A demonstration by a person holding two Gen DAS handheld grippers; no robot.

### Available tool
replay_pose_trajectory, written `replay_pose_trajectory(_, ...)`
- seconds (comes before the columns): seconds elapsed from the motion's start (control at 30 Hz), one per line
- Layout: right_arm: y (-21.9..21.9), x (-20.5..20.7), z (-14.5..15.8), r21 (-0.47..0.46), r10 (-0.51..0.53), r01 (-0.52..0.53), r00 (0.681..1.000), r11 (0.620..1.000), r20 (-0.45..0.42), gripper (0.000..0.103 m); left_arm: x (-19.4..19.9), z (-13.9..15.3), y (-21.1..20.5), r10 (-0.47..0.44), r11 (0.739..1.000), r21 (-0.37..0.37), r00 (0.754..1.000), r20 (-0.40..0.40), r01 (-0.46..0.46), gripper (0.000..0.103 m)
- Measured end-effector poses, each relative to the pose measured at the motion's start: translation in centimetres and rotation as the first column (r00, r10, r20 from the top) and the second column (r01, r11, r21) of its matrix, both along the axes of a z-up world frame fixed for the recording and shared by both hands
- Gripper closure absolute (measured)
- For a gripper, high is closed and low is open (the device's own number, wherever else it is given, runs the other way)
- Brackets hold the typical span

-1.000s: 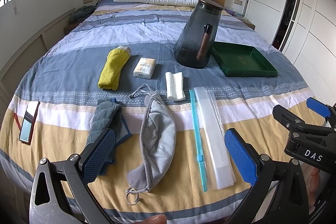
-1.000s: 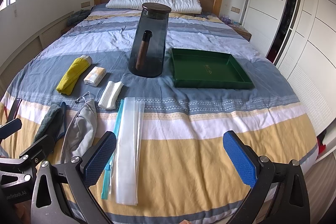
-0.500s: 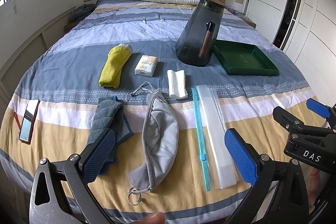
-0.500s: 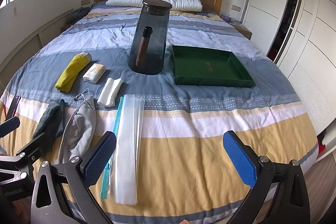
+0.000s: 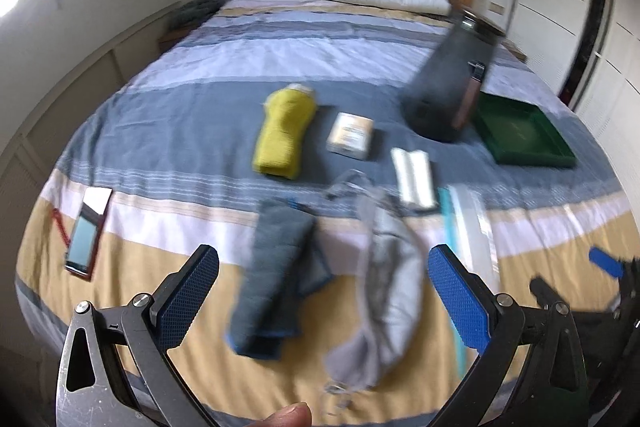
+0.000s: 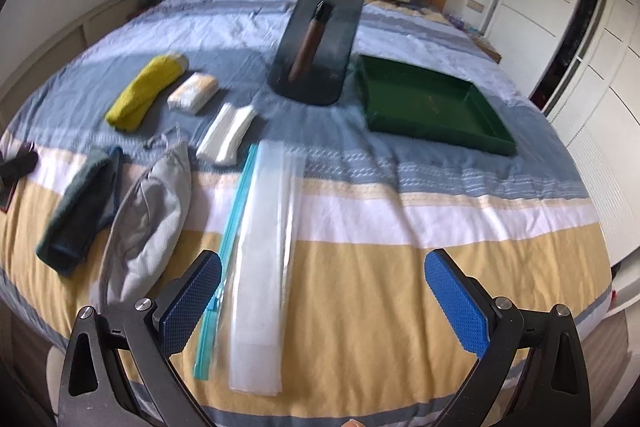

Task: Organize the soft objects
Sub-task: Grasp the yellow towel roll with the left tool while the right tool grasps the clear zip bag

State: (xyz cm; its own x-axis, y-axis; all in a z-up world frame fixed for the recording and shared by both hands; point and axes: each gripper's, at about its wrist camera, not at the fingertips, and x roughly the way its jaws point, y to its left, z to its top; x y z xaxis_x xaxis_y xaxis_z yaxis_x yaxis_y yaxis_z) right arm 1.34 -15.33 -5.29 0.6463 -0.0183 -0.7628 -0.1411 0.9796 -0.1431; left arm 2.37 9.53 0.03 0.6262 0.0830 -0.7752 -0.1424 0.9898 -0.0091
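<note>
Left gripper (image 5: 322,289): jaws held spread wide, nothing gripped, at lower centre above the folded dark grey cloth (image 5: 272,279) and the light grey fabric pouch (image 5: 390,303).
Right gripper (image 6: 322,291): jaws parted, empty, at lower centre beside the clear zip bag (image 6: 262,263).
Rolled yellow towel (image 6: 142,91): seen upper left.
Green square tray (image 6: 434,107): seen upper right on the striped bedspread (image 6: 400,227).

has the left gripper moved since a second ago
Yes. In the left wrist view the left gripper has swung left: the phone now sits further in from the frame's left edge, and the green tray has slid right.
</note>
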Motion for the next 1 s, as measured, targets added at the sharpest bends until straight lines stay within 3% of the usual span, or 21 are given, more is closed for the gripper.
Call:
replay_pose_trajectory(0.27, 3.3, 3.5, -4.4, -0.016, 0.052, -0.054, 0.996, 0.998, -0.078, 0.0, 2.6, -0.9, 4.2, 0.058, 0.998, 0.034, 0.998, -0.025, -0.057, 0.001)
replay_pose_trajectory(0.6, 4.4, 7.4, -9.0, -0.012, 0.057, -0.06, 0.986, 0.998, -0.159, 0.0, 10.0, -1.7, 4.9, 0.022, 0.998, 0.058, 0.995, -0.099, -0.016, 0.001)
replay_pose_trajectory(1.0, 4.5, 9.4, -11.5, -0.006, 0.08, -0.083, 0.972, 0.997, -0.22, 0.0, 21.6, -9.3, 6.8, 0.038, 0.994, 0.107, 0.95, -0.31, -0.005, 0.001)
